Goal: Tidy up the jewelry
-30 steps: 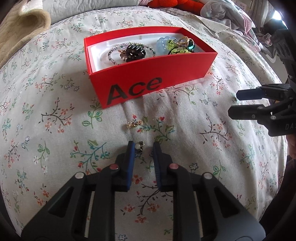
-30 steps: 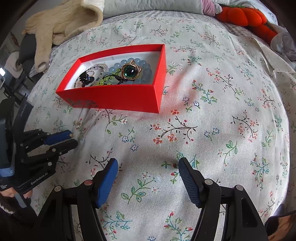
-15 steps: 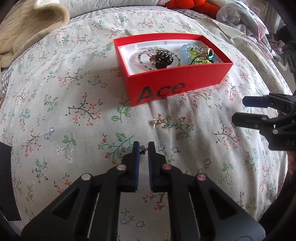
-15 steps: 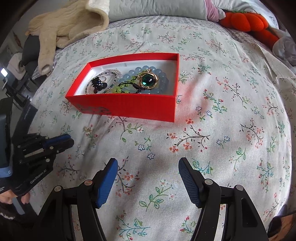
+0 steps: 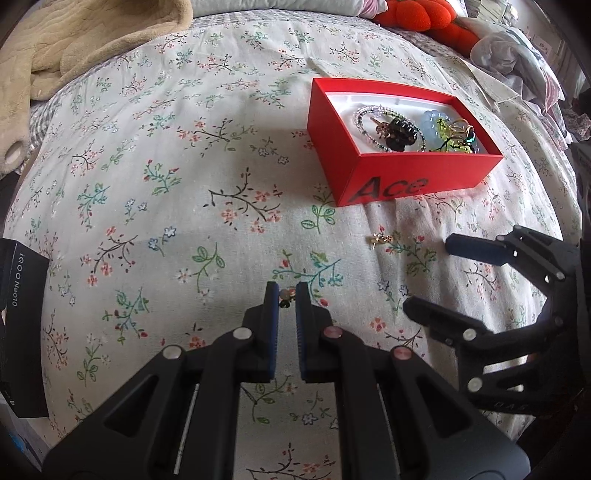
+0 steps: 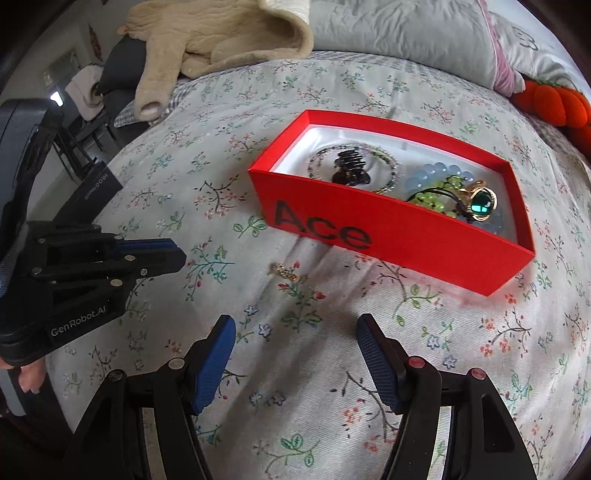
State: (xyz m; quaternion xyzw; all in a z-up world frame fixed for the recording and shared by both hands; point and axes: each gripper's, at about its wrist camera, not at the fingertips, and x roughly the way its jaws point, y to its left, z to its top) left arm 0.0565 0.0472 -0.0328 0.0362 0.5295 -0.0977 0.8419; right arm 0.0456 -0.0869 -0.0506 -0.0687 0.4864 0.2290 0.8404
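Note:
A red box [image 5: 417, 177] [image 6: 388, 240] marked "Ace" lies on the floral bedspread and holds bracelets, a black hair claw [image 6: 349, 168] and a green-stone ring [image 6: 480, 205]. My left gripper [image 5: 286, 295] is shut on a small earring [image 5: 285, 295] with a pale bead, held just above the cloth. A small gold ring [image 5: 380, 239] [image 6: 282, 271] lies loose on the cloth in front of the box. My right gripper [image 6: 295, 336] stands open over the cloth just short of that gold ring, nothing between its fingers. In the right wrist view the left gripper [image 6: 173, 254] is at the left.
A beige fleece garment [image 5: 74, 48] [image 6: 207, 40] is piled at the bed's far left. An orange plush [image 5: 410, 18] [image 6: 554, 105] and pillows lie at the back. A black phone box [image 5: 20, 325] [image 6: 92, 192] sits at the bed's left edge.
My left gripper closed on the small earring and carried it left, away from the box. My right gripper moved left toward the gold ring, still open.

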